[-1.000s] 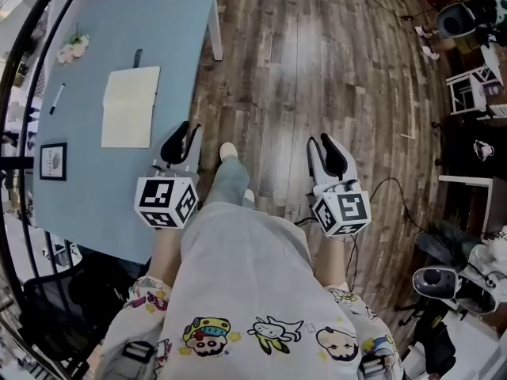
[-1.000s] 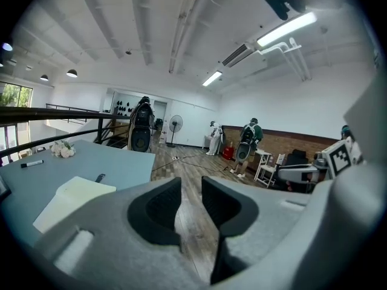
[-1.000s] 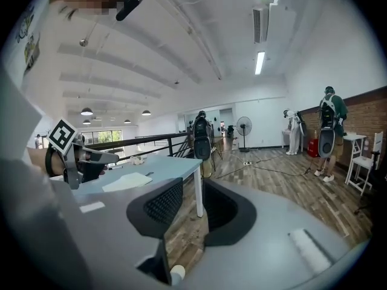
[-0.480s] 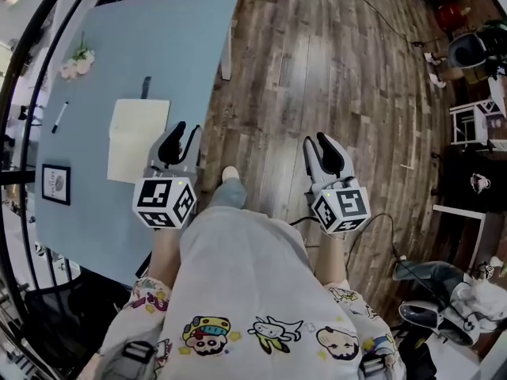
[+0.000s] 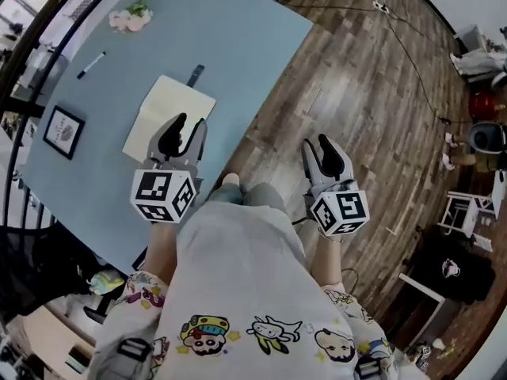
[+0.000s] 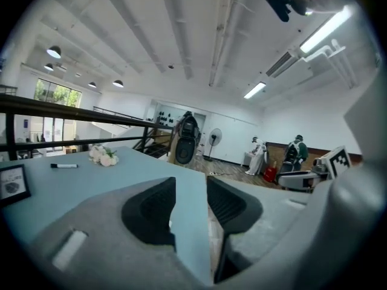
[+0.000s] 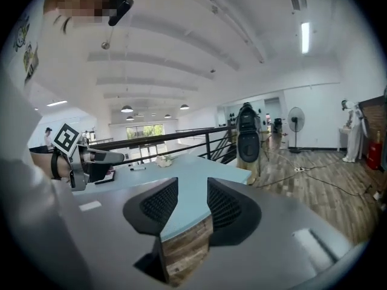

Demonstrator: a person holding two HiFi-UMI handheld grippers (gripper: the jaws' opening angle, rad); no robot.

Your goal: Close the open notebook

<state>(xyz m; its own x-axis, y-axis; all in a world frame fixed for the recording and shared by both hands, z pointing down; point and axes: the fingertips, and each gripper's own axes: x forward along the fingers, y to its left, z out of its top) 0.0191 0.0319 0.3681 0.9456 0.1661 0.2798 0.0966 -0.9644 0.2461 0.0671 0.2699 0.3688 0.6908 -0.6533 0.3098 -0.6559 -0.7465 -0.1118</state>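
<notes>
Both grippers have swung toward the surface [image 5: 238, 38] since a second ago. The left gripper [image 5: 190, 122], then at the surface's edge beside the notebook [image 5: 162, 113], now overlaps the notebook's near corner in the head view. The right gripper [image 5: 315, 142] is over the floor [image 5: 372, 109], off the surface. Both pairs of fingers have just been opening: the left stand moderately apart, the right a little wider, and neither pair holds anything.

The notebook lies flat, cream page up, near the surface's front edge. Only the head view shows it plainly. The left gripper view looks past it over bare blue surface, and whether the left fingers [image 6: 148, 213] touch the page cannot be told. The right gripper view shows the surface's edge and floorboards in the gap.

Beyond the notebook lie a pen [image 5: 91, 65], flowers [image 5: 131, 16] and a small frame [image 5: 63, 131], all well apart from it. A fan [image 7: 296, 116] and standing people show only in the gripper views.
</notes>
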